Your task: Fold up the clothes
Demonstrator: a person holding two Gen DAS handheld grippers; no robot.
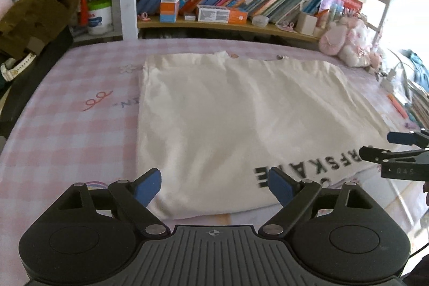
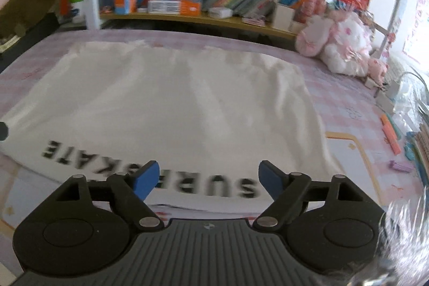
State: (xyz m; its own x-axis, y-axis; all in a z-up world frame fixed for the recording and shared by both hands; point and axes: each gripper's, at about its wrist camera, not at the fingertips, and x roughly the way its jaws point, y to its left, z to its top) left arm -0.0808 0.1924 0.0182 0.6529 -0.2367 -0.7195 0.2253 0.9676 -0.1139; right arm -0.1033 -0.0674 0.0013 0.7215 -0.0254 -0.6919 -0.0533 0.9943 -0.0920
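Cream-white cotton garment with black block lettering lies flat on the pink-and-white checked bed sheet, already doubled into a broad rectangle whose long axis runs left to right across my view, with its near printed edge towards both of my grippers. I count one garment, and no other clothes on the sheet. My left gripper hangs over the near left corner, blue pads spread wide with nothing between them; its left pad sits above the corner and its right pad near the start of the lettering. My right gripper hangs over the near right stretch, above the letters, its jaws also apart and empty. In the left wrist view it shows from the side at the far right edge, just off the cloth's right end. Neither pad presses the fabric as far as I can tell. Each gripper is nearer its own end of the near edge, so I judge the next fold calls for pinching that edge at both ends together and carrying it towards the wooden bookshelf side. Behind, one pink plush toy sits well apart from the cloth.
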